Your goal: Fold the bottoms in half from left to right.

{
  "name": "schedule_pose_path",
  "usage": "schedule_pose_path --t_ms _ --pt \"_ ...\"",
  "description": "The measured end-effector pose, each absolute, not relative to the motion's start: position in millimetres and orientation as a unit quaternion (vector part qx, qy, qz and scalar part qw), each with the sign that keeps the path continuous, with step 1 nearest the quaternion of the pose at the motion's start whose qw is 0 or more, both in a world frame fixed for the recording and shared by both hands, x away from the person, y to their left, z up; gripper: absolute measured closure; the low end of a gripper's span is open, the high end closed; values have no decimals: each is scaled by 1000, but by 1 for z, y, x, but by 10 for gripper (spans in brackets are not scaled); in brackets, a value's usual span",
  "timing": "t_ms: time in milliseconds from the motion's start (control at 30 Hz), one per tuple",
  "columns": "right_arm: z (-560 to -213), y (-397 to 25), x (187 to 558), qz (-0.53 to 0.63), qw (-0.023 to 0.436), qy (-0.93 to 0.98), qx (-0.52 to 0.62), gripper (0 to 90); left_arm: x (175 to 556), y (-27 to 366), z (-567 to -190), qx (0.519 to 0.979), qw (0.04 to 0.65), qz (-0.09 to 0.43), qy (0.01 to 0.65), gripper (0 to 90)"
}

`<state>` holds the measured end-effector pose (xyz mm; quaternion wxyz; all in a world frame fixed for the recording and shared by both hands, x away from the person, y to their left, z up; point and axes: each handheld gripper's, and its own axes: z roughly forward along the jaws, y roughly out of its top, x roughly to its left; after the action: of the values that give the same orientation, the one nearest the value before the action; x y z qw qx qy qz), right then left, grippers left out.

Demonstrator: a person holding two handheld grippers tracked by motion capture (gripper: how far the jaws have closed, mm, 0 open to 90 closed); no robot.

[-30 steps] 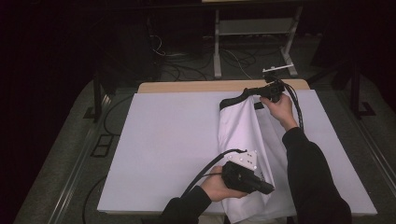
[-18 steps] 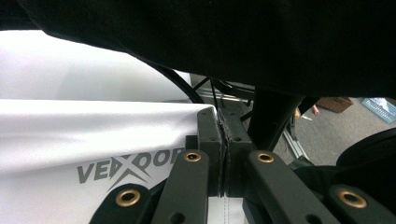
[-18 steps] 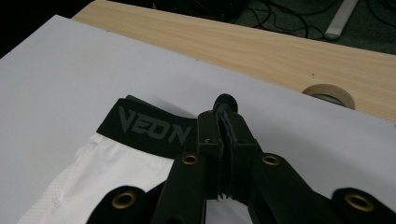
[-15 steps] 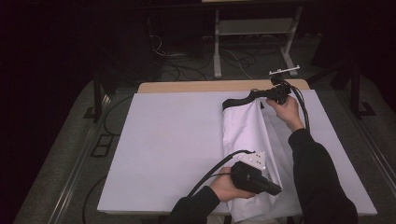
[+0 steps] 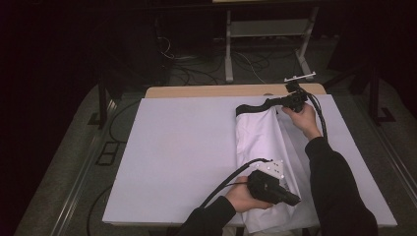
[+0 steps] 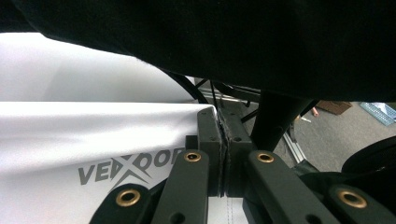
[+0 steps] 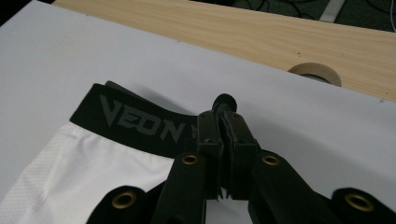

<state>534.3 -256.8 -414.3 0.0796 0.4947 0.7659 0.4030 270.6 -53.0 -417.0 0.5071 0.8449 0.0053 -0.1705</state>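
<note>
Fold under way: I had the white shorts (image 5: 263, 147) lying lengthwise on the desk (image 5: 182, 157), right hand-held gripper (image 5: 289, 100) clenched on the black waistband (image 7: 140, 123), left hand-held gripper (image 5: 282, 195) clamping the hem; the crosswise fold remained.

White garment (image 5: 263, 147) between both grippers

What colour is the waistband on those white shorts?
Black elastic waistband with grey lettering, clearest in the right gripper view.

Left tool (image 5: 290, 200) near, jaws pressed together, right tool (image 5: 275, 102) — arm outstretched — likewise clamped
</note>
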Motion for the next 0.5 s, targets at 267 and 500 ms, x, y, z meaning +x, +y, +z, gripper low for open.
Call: schedule_pose_path --t_ms 267,500 --pt "-420 -259 535 391 87 770 497 853 273 -58 -419 845 507 -171 10 878" --pt "-426 -260 535 371 93 781 494 852 275 -67 -422 845 505 -176 13 878"
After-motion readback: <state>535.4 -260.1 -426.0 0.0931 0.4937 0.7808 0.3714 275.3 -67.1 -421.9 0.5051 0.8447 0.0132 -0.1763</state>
